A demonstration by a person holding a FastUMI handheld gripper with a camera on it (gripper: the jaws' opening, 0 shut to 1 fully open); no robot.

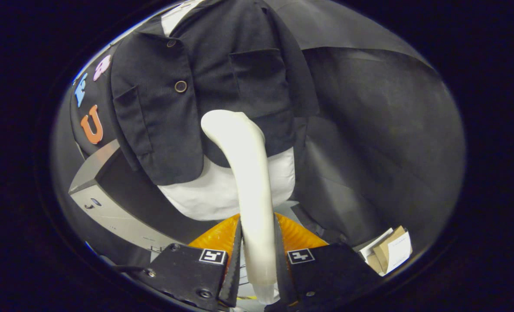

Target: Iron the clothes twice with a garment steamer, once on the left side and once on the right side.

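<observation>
Steamer [250, 182] upright, head tipped toward jacket [204, 86], clamped between tongs [257, 255].

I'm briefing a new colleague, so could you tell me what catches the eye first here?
The white garment steamer stands out, clamped between the fingers of the gripper, its head against the dark jacket. The jacket hangs just beyond, over a white shirt.

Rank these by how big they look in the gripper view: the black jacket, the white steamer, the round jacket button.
1. Black jacket, biggest by far.
2. White steamer, held between the fingers; it sits nearer the camera, so it looks bigger than it really is.
3. Round button, tiniest.
</observation>
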